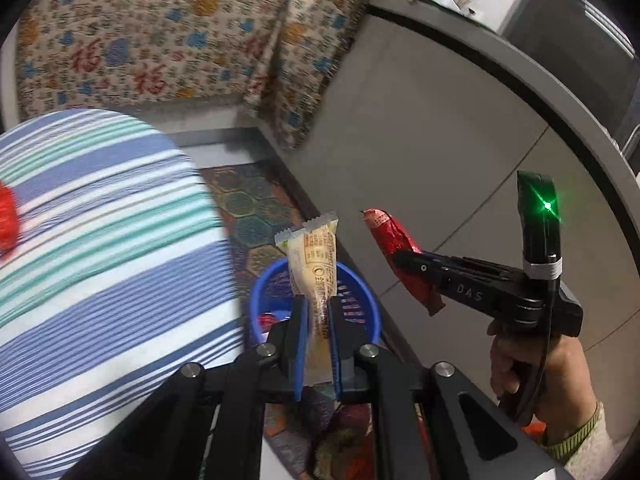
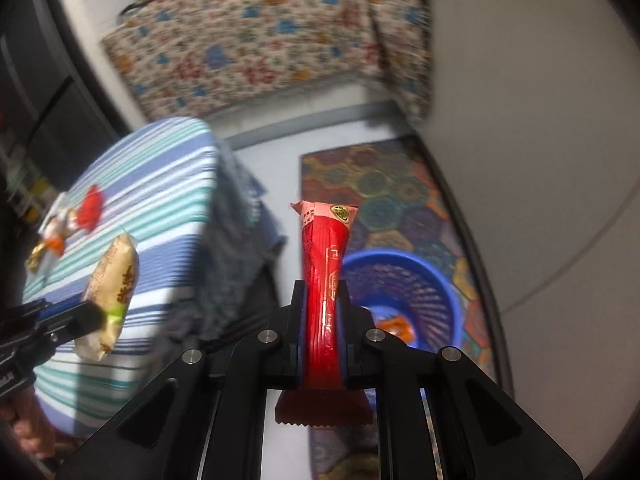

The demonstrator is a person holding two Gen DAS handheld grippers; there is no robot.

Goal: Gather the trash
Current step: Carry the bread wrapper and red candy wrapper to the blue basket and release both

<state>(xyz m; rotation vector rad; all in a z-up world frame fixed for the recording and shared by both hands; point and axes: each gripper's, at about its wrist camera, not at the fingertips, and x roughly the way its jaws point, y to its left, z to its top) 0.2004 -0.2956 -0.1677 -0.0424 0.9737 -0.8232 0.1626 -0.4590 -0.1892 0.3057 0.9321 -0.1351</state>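
Observation:
My left gripper [image 1: 318,300] is shut on a beige snack wrapper [image 1: 314,256] that stands up between its blue pads. Below and behind it on the floor sits a blue plastic basket [image 1: 264,292]. My right gripper [image 2: 322,288] is shut on a long red wrapper [image 2: 324,264], held above and left of the same blue basket [image 2: 432,280], which has an orange packet inside. Each gripper shows in the other's view: the right gripper [image 1: 398,258] with the red wrapper [image 1: 394,240], the left gripper [image 2: 94,312] with the beige wrapper [image 2: 112,284].
A table with a striped blue, teal and white cloth [image 2: 152,184] stands to the left, with a red wrapper [image 2: 90,206] and other small packets [image 2: 52,236] on it. A hexagon-patterned mat [image 2: 380,184] lies under the basket. A floral-covered sofa [image 1: 160,40] is behind.

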